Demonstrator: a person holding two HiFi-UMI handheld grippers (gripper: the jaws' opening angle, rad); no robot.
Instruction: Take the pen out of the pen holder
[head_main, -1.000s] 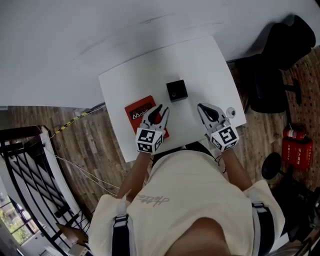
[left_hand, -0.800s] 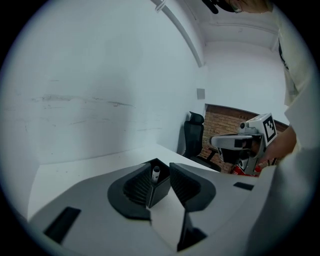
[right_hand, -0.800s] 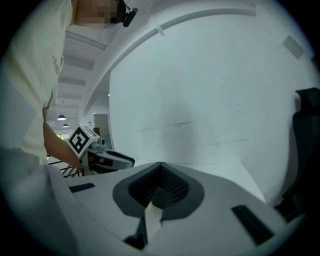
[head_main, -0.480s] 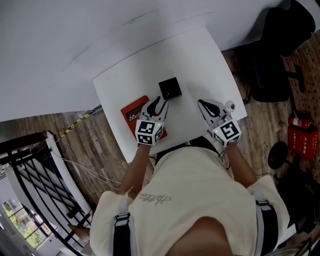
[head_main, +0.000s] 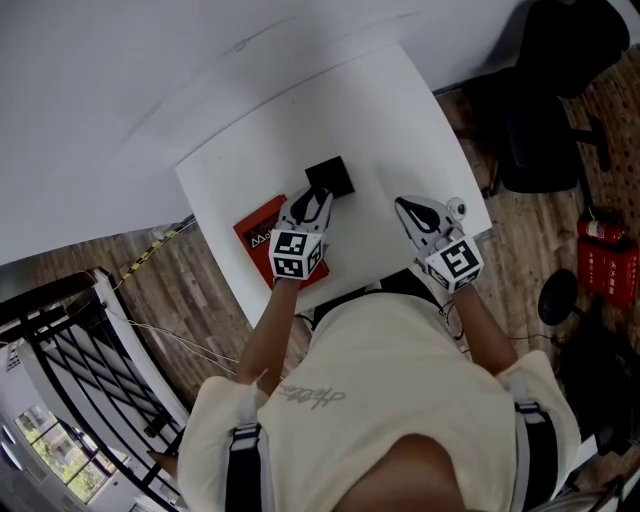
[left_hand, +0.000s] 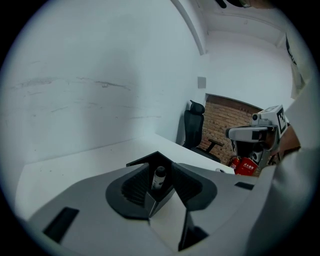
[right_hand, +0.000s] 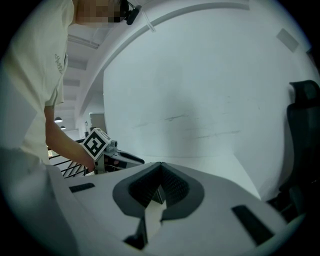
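A black square pen holder (head_main: 330, 176) stands near the middle of the white table (head_main: 390, 120). In the left gripper view a pen (left_hand: 159, 176) with a black cap stands upright inside the pen holder (left_hand: 146, 163). My left gripper (head_main: 318, 197) is open, its fingertips at the holder's near side. In its own view my left gripper (left_hand: 159, 170) has the pen showing in the gap between the jaws, untouched. My right gripper (head_main: 403, 208) hovers over the table to the right, apart from the holder. My right gripper (right_hand: 160, 167) shows its tips together and nothing between them.
A red book (head_main: 262, 228) lies under my left gripper on the table's left side. A small white round object (head_main: 458, 208) sits at the table's right edge. A black office chair (head_main: 545, 110) and a red fire extinguisher (head_main: 608, 270) stand on the wooden floor to the right.
My left gripper has moved forward to the pen holder and its jaws now stand wider. The right gripper has shifted only slightly.
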